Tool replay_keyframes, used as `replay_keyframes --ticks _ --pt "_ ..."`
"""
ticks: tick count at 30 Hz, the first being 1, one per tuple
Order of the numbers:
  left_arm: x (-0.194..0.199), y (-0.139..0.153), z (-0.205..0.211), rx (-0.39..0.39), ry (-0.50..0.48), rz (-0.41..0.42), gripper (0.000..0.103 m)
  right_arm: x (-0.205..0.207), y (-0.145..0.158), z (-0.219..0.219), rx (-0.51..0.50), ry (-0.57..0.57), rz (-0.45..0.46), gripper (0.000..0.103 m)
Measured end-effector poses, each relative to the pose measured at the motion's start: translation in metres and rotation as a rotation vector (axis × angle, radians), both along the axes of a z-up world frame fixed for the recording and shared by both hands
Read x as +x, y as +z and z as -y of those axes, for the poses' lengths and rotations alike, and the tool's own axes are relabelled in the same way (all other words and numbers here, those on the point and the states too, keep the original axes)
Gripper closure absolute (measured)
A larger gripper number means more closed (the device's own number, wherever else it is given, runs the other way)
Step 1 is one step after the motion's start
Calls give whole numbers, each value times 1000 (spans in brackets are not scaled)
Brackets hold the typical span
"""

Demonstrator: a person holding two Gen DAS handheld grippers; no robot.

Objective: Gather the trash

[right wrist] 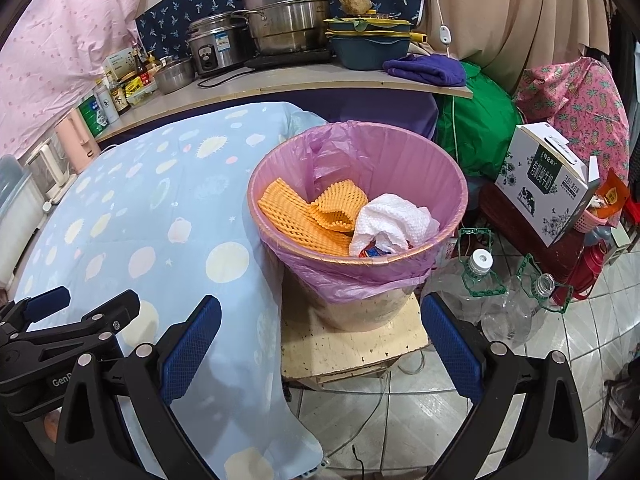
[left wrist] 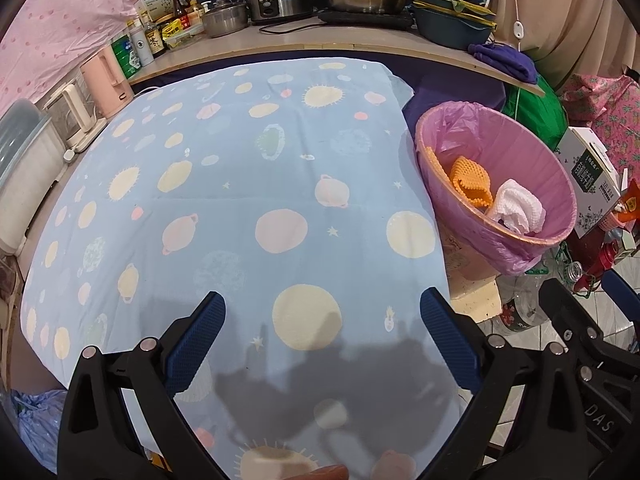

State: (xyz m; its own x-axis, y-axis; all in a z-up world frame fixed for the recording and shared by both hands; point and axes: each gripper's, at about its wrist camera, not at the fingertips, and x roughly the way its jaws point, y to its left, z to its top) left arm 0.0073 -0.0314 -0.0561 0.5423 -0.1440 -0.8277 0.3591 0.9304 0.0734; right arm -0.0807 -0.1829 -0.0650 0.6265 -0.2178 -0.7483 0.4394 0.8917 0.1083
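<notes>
A bin with a pink liner [right wrist: 400,168] stands on a board just right of the table; it also shows in the left wrist view [left wrist: 532,168]. Inside lie orange foam netting [right wrist: 304,216] [left wrist: 470,182], a crumpled white paper towel [right wrist: 394,220] [left wrist: 518,206] and a small blue wrapper [right wrist: 374,253]. My left gripper [left wrist: 322,334] is open and empty above the blue patterned tablecloth [left wrist: 240,200]. My right gripper [right wrist: 320,338] is open and empty, in front of the bin and below its rim. The left gripper shows at the left edge of the right wrist view [right wrist: 56,320].
A shelf behind the table holds pots [right wrist: 284,12], a rice cooker [right wrist: 212,50], bottles and a blue basin [right wrist: 368,54]. Empty plastic bottles [right wrist: 504,304], a milk carton box [right wrist: 548,192] and bags crowd the tiled floor right of the bin. Kettles [left wrist: 92,96] stand at the table's left.
</notes>
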Motion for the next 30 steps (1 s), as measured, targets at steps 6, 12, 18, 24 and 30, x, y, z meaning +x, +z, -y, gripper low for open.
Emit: replay_keyframes --ticks 6,12,18,24,30 --pt "-7 2 5 4 -27 7 9 -8 -1 2 1 -21 -10 7" --pt "-14 2 10 15 -52 17 10 -14 -1 5 -7 -36 -14 7" --pt "-17 3 15 22 -68 18 10 -21 -2 9 -1 -53 -16 7" --pt "-20 4 15 20 -77 20 10 -23 -3 11 6 -61 -15 7" --pt "-21 5 16 27 -70 32 10 -24 -3 11 5 -62 -12 7"
